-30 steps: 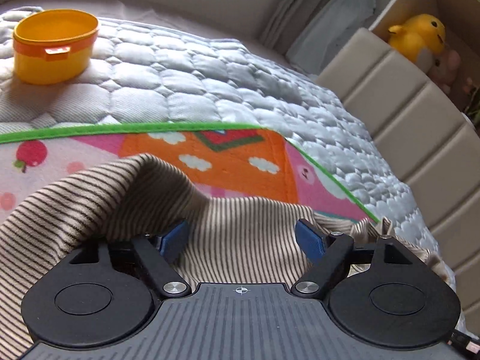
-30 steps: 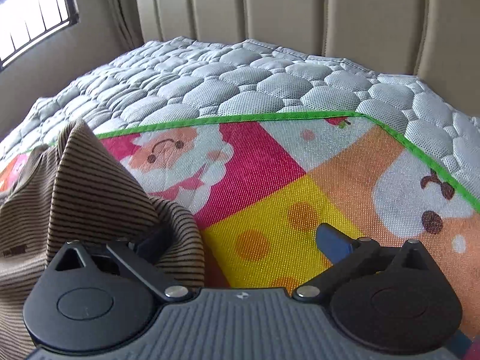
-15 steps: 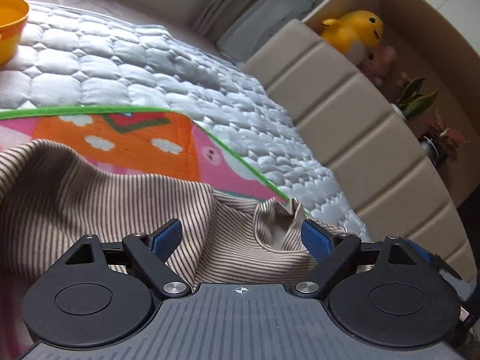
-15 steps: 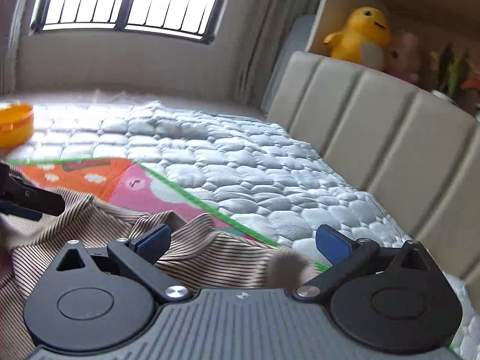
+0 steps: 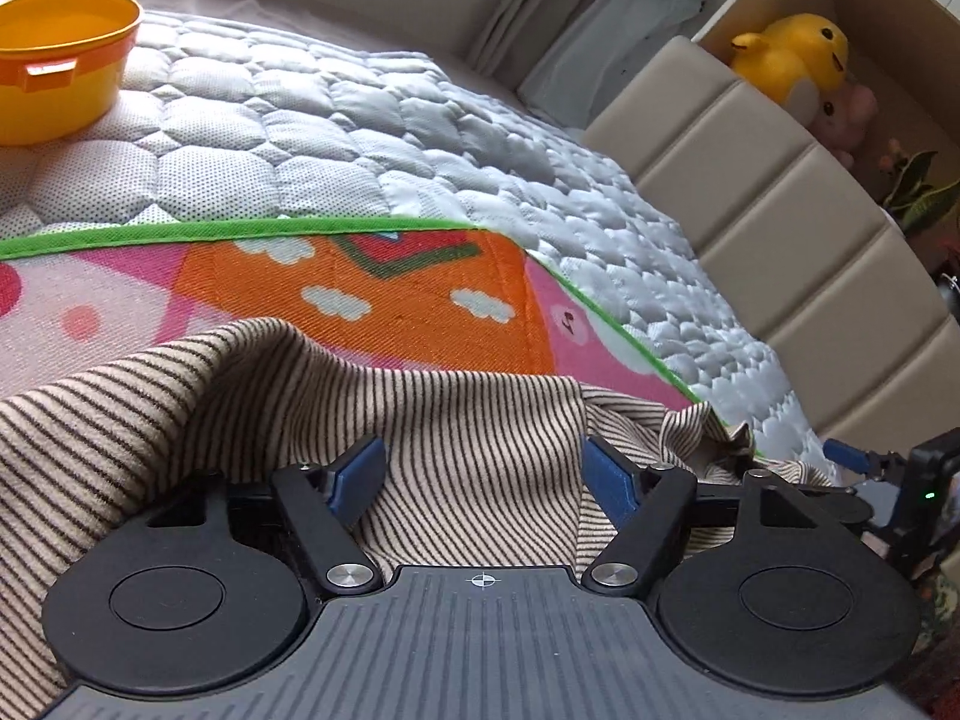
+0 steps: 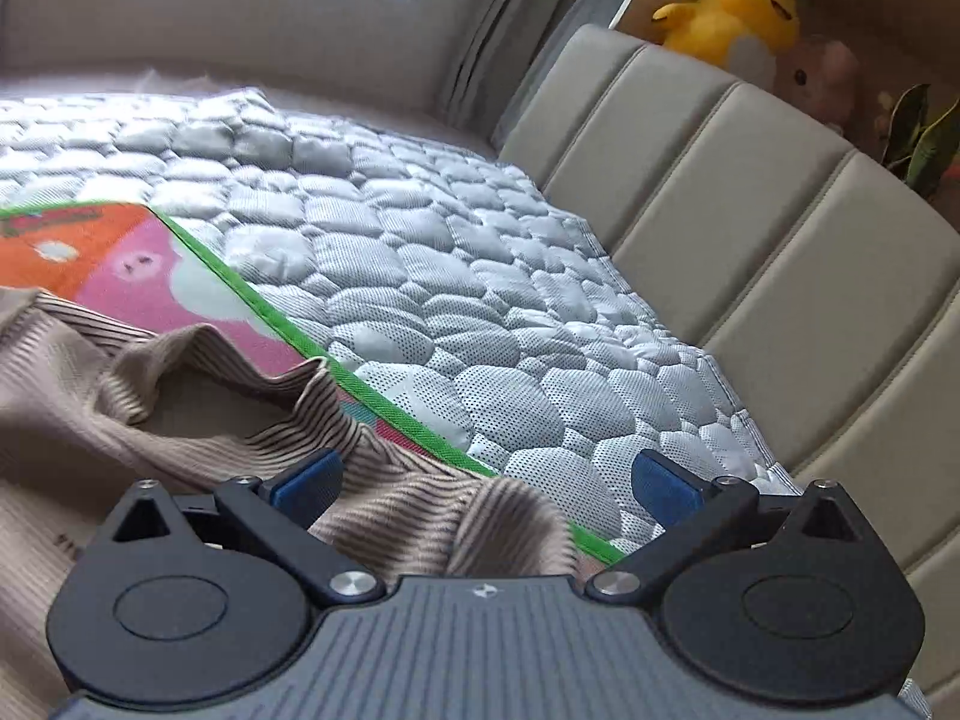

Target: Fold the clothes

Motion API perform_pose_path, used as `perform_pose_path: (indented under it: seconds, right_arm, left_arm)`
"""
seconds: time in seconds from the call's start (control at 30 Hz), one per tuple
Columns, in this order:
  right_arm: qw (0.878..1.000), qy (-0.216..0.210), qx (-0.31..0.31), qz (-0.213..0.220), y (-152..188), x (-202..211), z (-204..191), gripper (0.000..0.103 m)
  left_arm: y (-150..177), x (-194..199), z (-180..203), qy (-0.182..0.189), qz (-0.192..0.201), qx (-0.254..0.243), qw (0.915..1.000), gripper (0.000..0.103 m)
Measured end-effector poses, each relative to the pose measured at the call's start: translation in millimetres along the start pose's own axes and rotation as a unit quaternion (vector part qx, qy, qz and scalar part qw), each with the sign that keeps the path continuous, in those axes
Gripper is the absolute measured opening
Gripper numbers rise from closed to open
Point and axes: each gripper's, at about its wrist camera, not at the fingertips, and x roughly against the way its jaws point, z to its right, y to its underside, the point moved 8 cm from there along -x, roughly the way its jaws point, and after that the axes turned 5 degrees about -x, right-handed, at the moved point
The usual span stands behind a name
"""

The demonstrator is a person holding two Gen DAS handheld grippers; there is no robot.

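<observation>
We are at the start of a fold, getting hold of the striped garment (image 5: 468, 438), which lies rumpled on the colourful play mat (image 5: 372, 282) spread over the quilted mattress (image 5: 372, 138). Our left gripper (image 5: 483, 471) is closing, a ridge of the striped cloth lies between its blue pads, but they do not yet press it. Our right gripper (image 6: 486, 480) stands wide apart over a raised fold near the neck opening, at the mat's green edge, and holds nothing. We judge the next move calls for both to bite their cloth firmly, then lift and carry it over evenly. In the left view the orange tub (image 5: 60, 60) sits at 10 o'clock, well apart from the work; the padded headboard (image 6: 750, 228) runs at 2 o'clock, with a yellow plush toy (image 6: 732, 12) behind it. Nothing blocks us; the bunched creases themselves look the likeliest nuisance.
</observation>
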Motion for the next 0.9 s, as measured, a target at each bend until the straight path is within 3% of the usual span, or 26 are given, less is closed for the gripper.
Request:
perform_pose_path:
  seconds: [0.2,0.3,0.4,0.53,0.6,0.67,0.73,0.8,0.87,0.9]
  right_arm:
    - [0.994,-0.063,0.059,-0.072,74.6,103.9,15.1,0.103]
    - [0.984,-0.104,0.098,-0.105,111.2,144.2,4.5,0.103]
    - [0.970,-0.117,0.172,-0.122,142.7,164.4,-14.4,0.103]
    - [0.970,-0.025,0.222,-0.091,159.5,143.3,-4.0,0.103]
    - [0.979,0.050,0.185,-0.063,149.7,128.9,25.8,0.103]
    - [0.984,0.130,0.110,-0.045,136.7,114.9,69.3,0.103]
    - [0.975,0.220,0.020,-0.040,130.6,102.4,123.9,0.103]
    - [0.957,0.279,-0.056,-0.054,136.0,91.5,169.0,0.103]
    - [0.943,0.297,-0.127,-0.080,153.5,83.9,201.4,0.103]
    - [0.942,0.283,-0.157,-0.084,160.3,84.3,207.3,0.103]
  left_arm:
    - [0.0,0.5,3.1,0.006,0.000,0.004,1.0000,0.085]
    - [1.5,2.6,4.5,0.002,-0.001,0.007,1.0000,0.086]
    - [4.0,6.4,7.1,-0.003,-0.005,0.011,0.9999,0.088]
    - [11.5,15.0,17.1,-0.013,-0.014,-0.002,0.9998,0.094]
    - [15.8,19.7,22.3,-0.019,-0.019,-0.010,0.9996,0.095]
    - [20.7,28.4,26.0,-0.027,-0.023,-0.016,0.9993,0.095]
    - [21.8,38.8,26.7,-0.031,-0.022,-0.011,0.9992,0.095]
    - [22.0,49.5,26.6,-0.035,-0.020,-0.003,0.9992,0.096]
    - [24.3,60.4,21.9,-0.046,-0.020,-0.001,0.9988,0.098]
    - [25.8,65.9,18.9,-0.052,-0.020,-0.001,0.9984,0.098]
